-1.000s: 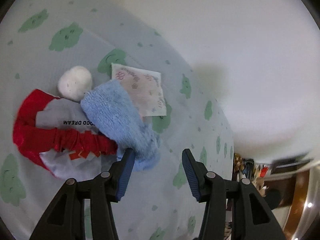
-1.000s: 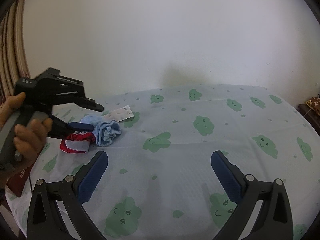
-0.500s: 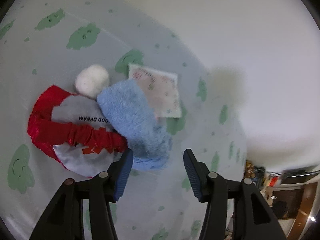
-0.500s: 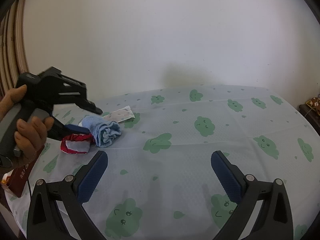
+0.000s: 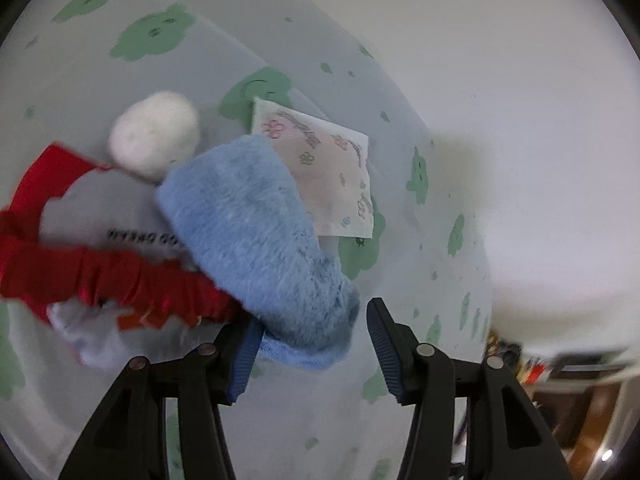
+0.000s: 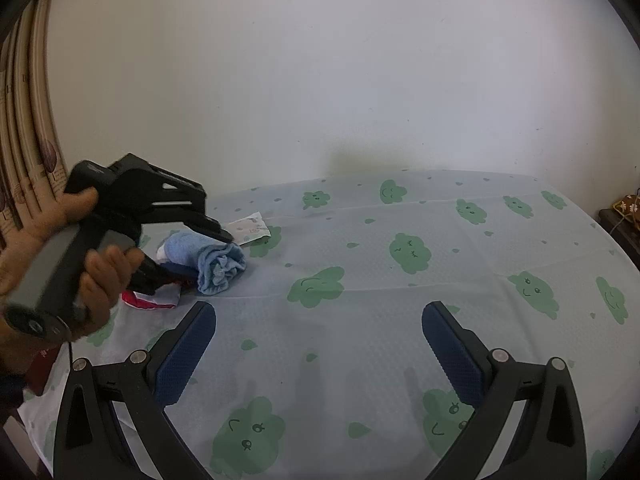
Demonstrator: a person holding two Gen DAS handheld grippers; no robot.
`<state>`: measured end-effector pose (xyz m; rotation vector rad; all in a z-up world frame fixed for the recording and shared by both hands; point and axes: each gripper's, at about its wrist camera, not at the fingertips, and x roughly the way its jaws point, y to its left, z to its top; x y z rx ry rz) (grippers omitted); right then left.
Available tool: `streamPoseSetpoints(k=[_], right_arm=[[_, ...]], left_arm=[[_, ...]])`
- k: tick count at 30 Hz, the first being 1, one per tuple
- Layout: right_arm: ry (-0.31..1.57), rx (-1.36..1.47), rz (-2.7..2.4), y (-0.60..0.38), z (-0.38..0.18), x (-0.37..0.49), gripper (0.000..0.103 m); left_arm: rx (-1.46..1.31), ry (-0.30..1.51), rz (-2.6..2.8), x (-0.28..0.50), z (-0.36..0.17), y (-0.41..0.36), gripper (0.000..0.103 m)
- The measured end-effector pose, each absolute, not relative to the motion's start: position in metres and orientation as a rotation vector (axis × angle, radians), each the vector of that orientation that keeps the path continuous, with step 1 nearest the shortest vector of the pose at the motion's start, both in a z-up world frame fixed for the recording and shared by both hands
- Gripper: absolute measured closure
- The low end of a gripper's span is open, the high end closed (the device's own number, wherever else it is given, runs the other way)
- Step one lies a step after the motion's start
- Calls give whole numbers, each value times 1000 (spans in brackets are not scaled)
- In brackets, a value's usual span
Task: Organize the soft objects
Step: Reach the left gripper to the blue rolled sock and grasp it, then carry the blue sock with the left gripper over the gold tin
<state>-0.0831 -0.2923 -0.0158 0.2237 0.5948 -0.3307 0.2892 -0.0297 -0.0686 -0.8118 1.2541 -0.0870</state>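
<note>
While our left claw (image 5: 310, 344) stands spread around the near end of the blue sock (image 5: 256, 240), nothing is gripped yet. Going left to right in the left wrist view: a red and white hat (image 5: 80, 264) with its white pompom (image 5: 154, 138), then the sock lying across the hat's edge, then a flowered tissue pack (image 5: 332, 176) partly under the sock's far end, all on the cloud-print worktop (image 5: 400, 420). The left finger (image 5: 244, 360) sits tucked against the sock's underside where it meets the red band; the right finger stands just apart from the cuff. We judge the step in hand to be picking the sock off the pile. Next we would need to press the fingers together on the cuff alone, keeping the hat's band out of the pinch, then lift clear. Our right claw (image 6: 320, 360) hangs spread and empty over bare cloth, well apart from the pile.
</note>
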Motion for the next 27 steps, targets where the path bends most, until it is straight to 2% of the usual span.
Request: streamPoseSetpoints(k=[1,4,10,17,27], right_arm=[[595,223,-331,-292,-16,-83,0],[593,228,-329,-292,-16,-82,0],[592,243,-335,-296,-16,-80,0],[589,256,-339,-299,-18,-81,0],[596,262,-353,-304,-19,-83,0]], left_arm=[[-788,1249,-80,290,-70,-31,80],[-809,1240,-93,288,-78,-26,85],[-695,1173,-185,262,-57,-44,87],[-554,1108,-318,180,-28,-73,87],[-469,1064,-280,68,-4,-35,87]])
